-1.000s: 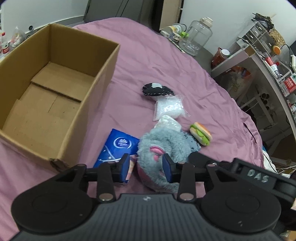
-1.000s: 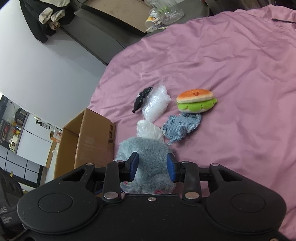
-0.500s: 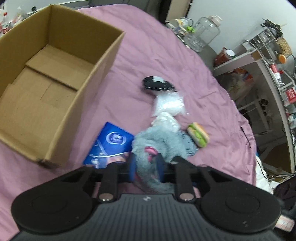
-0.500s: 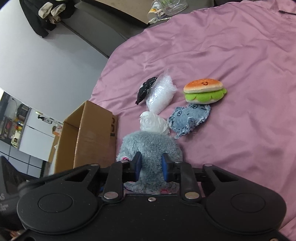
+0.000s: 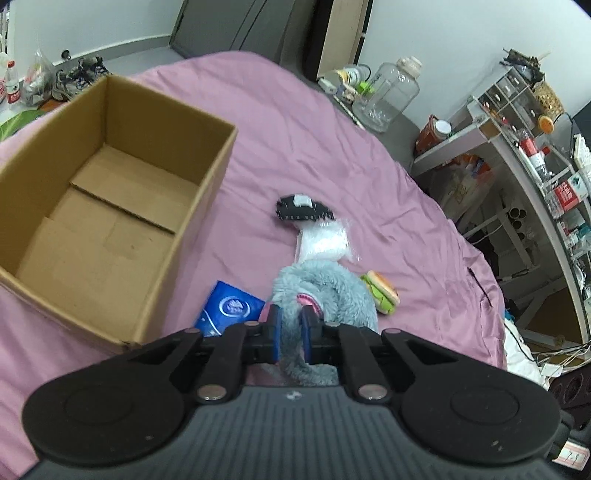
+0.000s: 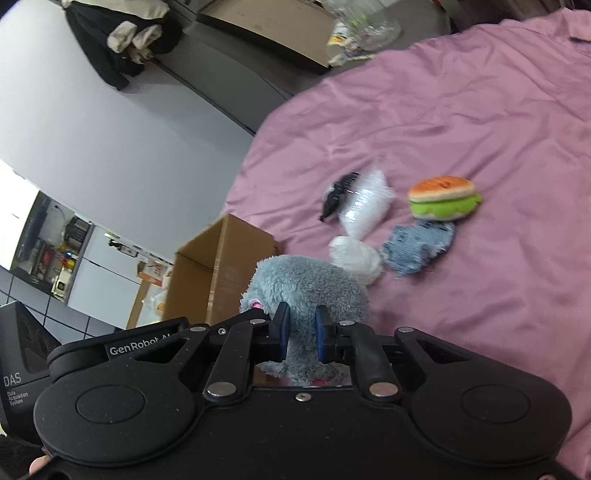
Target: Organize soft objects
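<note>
One open brown cardboard box (image 5: 110, 206) sits on the pink bedsheet (image 5: 295, 140), with one blue tissue packet (image 5: 231, 308), one burger plush (image 6: 443, 197), one denim scrap (image 6: 419, 247), two white plastic bags and one black pouch (image 5: 301, 210). One fluffy grey plush toy (image 5: 325, 291) is clamped between both claws: left gripper (image 5: 291, 334) and right gripper (image 6: 301, 334) each pinch its fur, just right of the box.

A lived-in bedroom at home: a bed (image 5: 303, 122) under a pink sheet stretches ahead of the jaws, with cluttered white shelves (image 5: 524, 122) beyond to their right and dark clothes (image 6: 125, 33) hanging far left.
</note>
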The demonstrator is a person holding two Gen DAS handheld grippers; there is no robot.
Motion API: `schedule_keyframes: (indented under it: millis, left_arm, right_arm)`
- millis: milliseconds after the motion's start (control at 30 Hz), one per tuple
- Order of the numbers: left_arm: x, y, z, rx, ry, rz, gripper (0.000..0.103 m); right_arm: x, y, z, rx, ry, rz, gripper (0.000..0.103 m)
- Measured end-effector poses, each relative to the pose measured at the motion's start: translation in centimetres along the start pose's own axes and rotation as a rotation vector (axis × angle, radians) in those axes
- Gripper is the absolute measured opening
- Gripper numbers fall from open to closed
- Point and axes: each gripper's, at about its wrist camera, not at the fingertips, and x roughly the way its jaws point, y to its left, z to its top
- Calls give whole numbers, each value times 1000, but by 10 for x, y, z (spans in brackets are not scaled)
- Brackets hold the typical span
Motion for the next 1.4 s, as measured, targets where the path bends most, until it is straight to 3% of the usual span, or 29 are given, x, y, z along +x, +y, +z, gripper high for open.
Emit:
schedule_keyframes:
  millis: [500,967,1400]
  left_arm:
    - [-30,12,26,60,-75,8,9]
    - [-60,35,61,32,-121,-29,9]
    - [-72,76,97,9,-167,14,9]
  right_arm:
    - [8,46,0,-88,-67,25,13]
    - [13,97,4,-181,-115,63,13]
    - [61,140,11,-194,-86,101,13]
